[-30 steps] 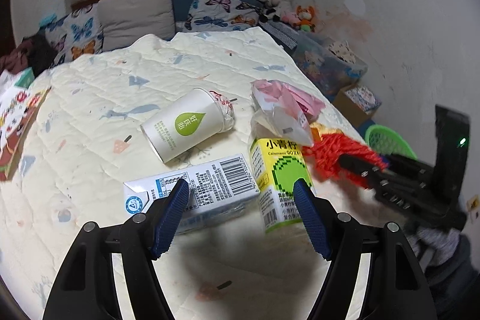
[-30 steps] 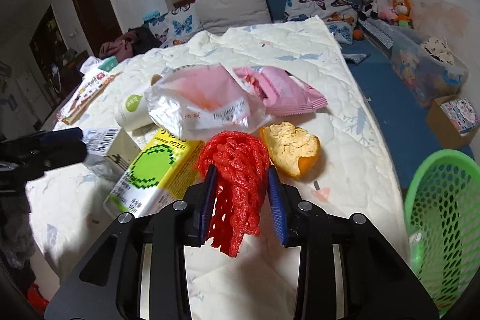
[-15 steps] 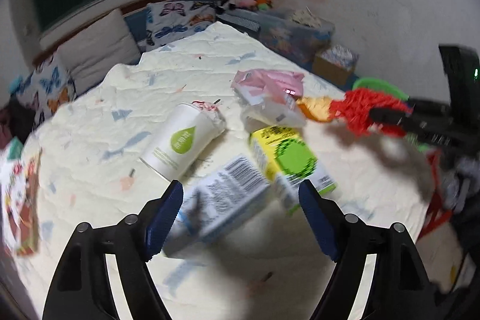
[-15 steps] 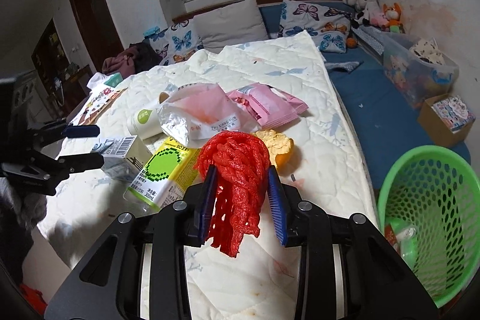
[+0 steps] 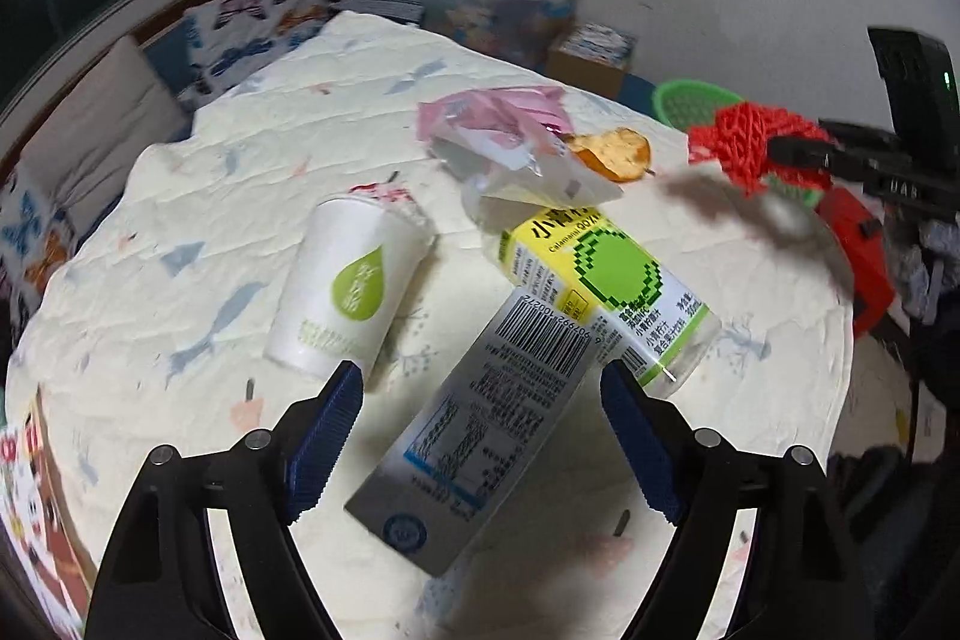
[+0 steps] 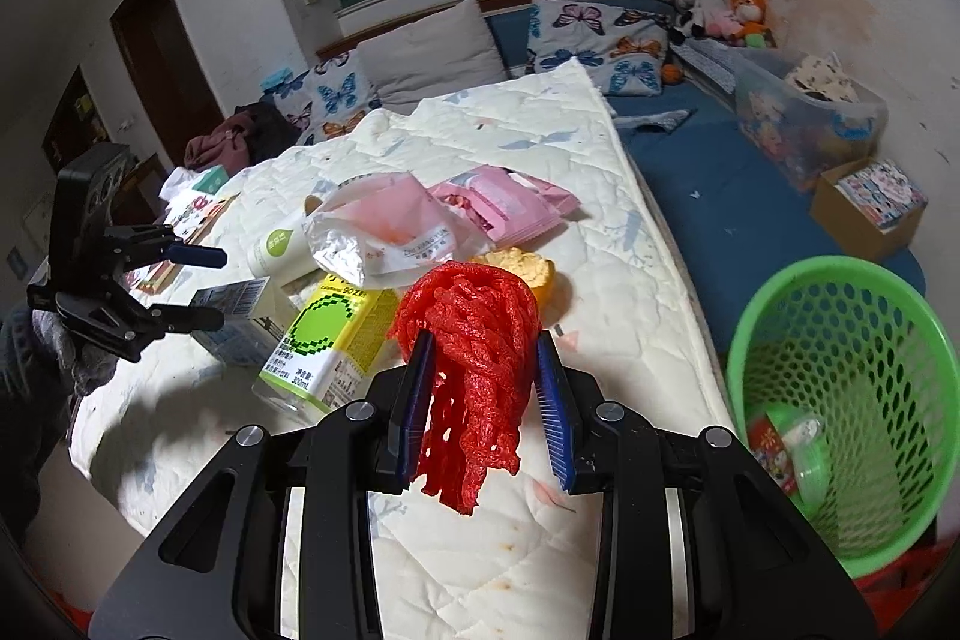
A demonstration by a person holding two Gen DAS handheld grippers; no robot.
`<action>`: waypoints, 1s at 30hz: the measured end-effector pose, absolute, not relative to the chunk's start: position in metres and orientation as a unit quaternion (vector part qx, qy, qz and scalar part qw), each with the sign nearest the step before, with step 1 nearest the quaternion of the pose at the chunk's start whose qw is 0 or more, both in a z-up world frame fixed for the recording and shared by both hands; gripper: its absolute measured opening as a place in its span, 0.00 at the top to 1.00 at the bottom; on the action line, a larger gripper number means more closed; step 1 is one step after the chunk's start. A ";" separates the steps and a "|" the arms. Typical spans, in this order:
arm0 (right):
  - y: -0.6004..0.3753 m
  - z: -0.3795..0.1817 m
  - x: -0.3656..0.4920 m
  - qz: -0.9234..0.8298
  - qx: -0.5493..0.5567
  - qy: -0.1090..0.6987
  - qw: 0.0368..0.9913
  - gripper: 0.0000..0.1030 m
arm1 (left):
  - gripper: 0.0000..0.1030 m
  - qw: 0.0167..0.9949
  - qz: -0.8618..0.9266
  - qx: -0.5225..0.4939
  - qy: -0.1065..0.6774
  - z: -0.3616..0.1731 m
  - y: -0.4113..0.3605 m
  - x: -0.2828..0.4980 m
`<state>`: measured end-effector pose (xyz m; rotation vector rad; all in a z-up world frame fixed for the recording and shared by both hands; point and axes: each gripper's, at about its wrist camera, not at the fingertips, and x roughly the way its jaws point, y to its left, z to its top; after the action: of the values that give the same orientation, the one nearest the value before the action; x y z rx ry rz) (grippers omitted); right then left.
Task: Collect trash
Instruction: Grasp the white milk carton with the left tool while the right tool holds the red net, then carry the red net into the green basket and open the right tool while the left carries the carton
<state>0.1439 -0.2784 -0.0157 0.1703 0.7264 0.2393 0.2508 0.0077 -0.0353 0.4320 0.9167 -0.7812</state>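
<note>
The quilted bed [image 6: 540, 142] carries the litter, bunched near its foot edge, and the green basket [image 6: 840, 400] stands on the floor just off the bed's side edge, already holding a few bits of trash.

Largest of the loose pieces is the white carton [image 5: 480, 400], lying flat near the foot edge with its barcode up. The left gripper [image 5: 480, 430] hangs over it. Its jaws have just been opening and now stand spread to either side of the carton, the pads clear of it. Set against the view a second ago, the tool has rolled, so the carton now runs lengthwise up the gap rather than across it. That looks like lining up for a grasp across the narrow faces.

Beside it lie the yellow-green juice box [image 5: 606, 292], touching the carton's far end, the paper cup [image 5: 348, 292] on its side, a crumpled clear bag [image 5: 528, 172], a pink wrapper [image 5: 492, 118] and an orange peel [image 5: 618, 148].

The right gripper [image 6: 486, 382] is pinching the red mesh net [image 6: 474, 334], which now hangs clear of the bed. The basket has grown nearer in its view, so the net is probably on its way there.
</note>
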 end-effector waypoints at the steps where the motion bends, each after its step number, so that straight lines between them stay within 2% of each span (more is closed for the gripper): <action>1: -0.280 -0.015 0.142 0.112 0.086 0.353 0.925 0.67 | 0.24 0.798 -0.369 0.208 0.428 -0.038 0.006 0.252; 6: -0.294 -0.014 0.134 0.088 0.105 0.352 0.926 0.67 | 0.24 0.782 -0.386 0.235 0.430 -0.052 -0.004 0.250; 12: -0.307 -0.020 0.126 0.065 0.118 0.358 0.924 0.67 | 0.35 0.769 -0.393 0.247 0.440 -0.064 -0.008 0.252; 21: -0.321 -0.021 0.119 0.048 0.129 0.356 0.924 0.67 | 0.40 0.772 -0.390 0.255 0.432 -0.068 -0.008 0.246; 27: -0.324 -0.022 0.116 0.044 0.134 0.355 0.924 0.67 | 0.51 0.777 -0.377 0.253 0.437 -0.069 -0.007 0.245; 28: -0.325 -0.022 0.114 0.044 0.135 0.354 0.925 0.67 | 0.56 0.778 -0.375 0.253 0.436 -0.069 -0.007 0.245; 30: -0.327 -0.022 0.113 0.041 0.137 0.352 0.925 0.67 | 0.56 0.781 -0.367 0.248 0.440 -0.069 -0.008 0.246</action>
<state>0.1133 -0.3274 -0.0220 0.2803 0.7229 0.0844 0.2457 -0.0077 -0.0693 0.5362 0.9512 -0.7921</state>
